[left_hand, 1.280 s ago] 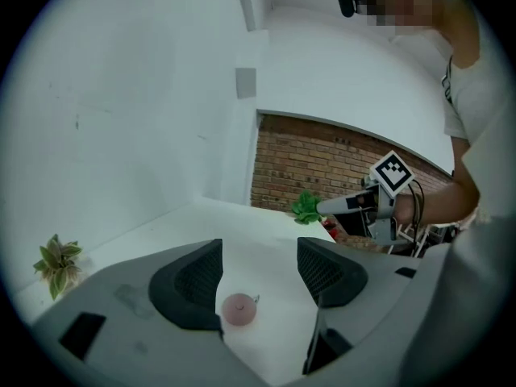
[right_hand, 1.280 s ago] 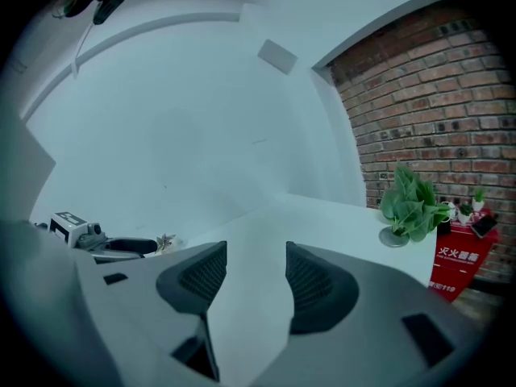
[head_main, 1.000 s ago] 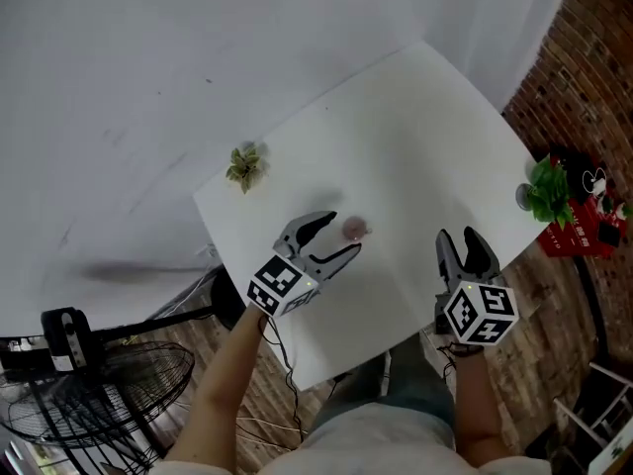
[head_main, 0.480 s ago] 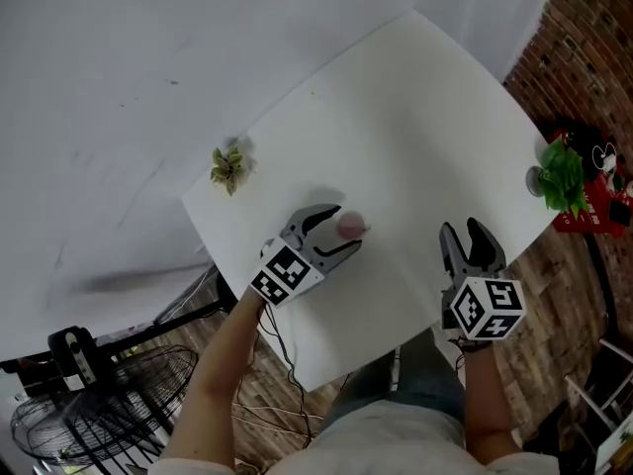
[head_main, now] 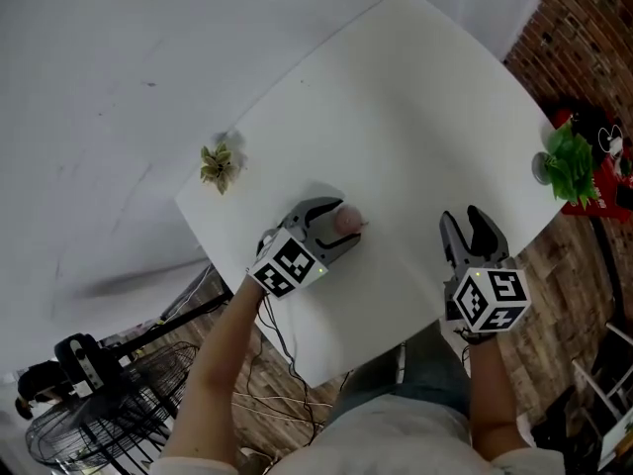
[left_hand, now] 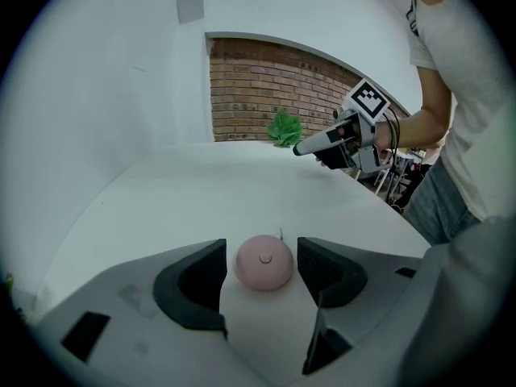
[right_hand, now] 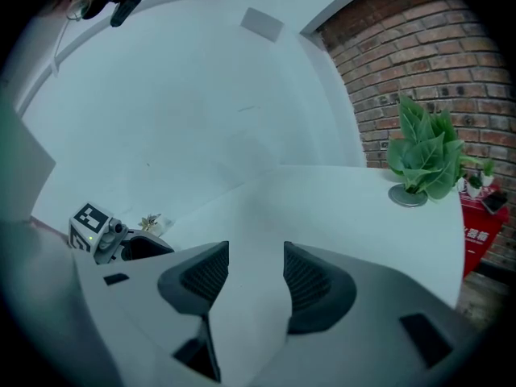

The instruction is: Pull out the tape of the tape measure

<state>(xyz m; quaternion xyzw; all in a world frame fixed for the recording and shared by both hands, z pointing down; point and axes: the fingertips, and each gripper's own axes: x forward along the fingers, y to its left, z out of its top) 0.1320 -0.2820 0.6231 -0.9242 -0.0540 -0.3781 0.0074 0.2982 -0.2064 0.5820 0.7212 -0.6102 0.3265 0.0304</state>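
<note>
Tape measure: small pink round case [left_hand: 264, 262] lies flat on the desk [head_main: 415, 117], near the edge closest to the person; the thin tab at its far side is probably the tape end
Left gripper [left_hand: 262, 274]: jaws apart, straddling the case with slim gaps either side; likely about to pin it
Right gripper [right_hand: 255, 272]: jaws apart, empty, over the same edge, well apart from the case; probably waiting for the tab
Views: only the left gripper view shows those gaps; the head view shows how far apart the grippers are

No readable text — print on the red box [right_hand: 481, 218] blurs.
</note>
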